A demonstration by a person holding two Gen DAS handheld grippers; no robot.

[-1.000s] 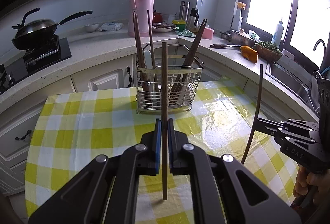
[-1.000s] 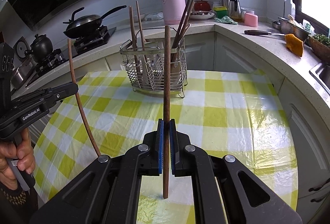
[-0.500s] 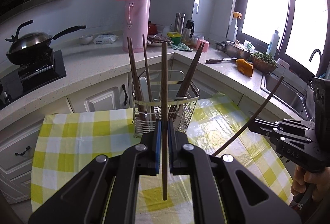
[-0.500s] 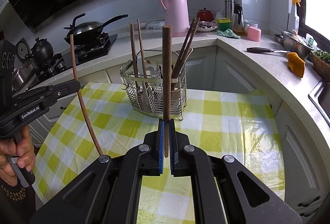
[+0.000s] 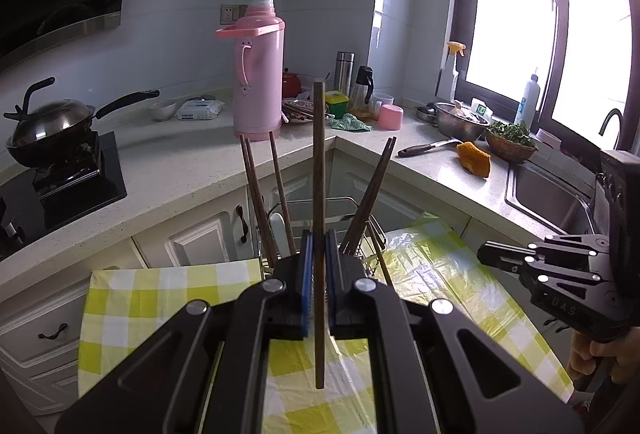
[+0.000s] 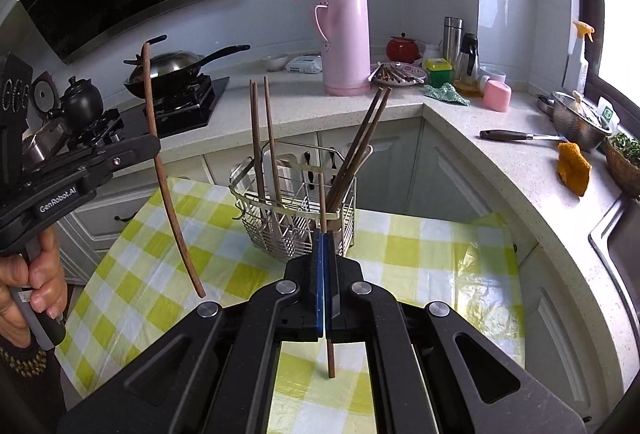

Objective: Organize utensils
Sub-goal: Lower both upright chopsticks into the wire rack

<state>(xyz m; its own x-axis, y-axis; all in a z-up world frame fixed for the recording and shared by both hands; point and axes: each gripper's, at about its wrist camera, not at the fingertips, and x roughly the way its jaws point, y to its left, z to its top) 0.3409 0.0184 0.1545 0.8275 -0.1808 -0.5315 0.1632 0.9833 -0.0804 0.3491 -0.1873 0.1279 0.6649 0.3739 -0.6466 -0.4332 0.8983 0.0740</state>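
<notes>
My left gripper [image 5: 316,266] is shut on a brown wooden chopstick [image 5: 319,170], held upright above the table; it also shows in the right wrist view [image 6: 160,170]. My right gripper [image 6: 325,266] is shut on a second brown chopstick [image 6: 322,202], tilted forward. A wire utensil basket [image 6: 296,222] stands on the yellow checked tablecloth [image 6: 420,246] just ahead of both grippers. It holds several chopsticks [image 6: 260,138] leaning left and right. In the left wrist view the basket [image 5: 360,230] is mostly hidden behind my fingers.
A pink thermos [image 6: 346,30], wok [image 6: 176,66] on the stove, black kettle [image 6: 80,102], knife [image 6: 516,135], orange cloth [image 6: 574,166] and steel bowl [image 6: 580,118] sit on the counter behind. A sink [image 5: 548,194] lies at right.
Both grippers have risen and tipped up toward the basket. The right chopstick has tilted forward and looks shorter; the left one stays upright.
</notes>
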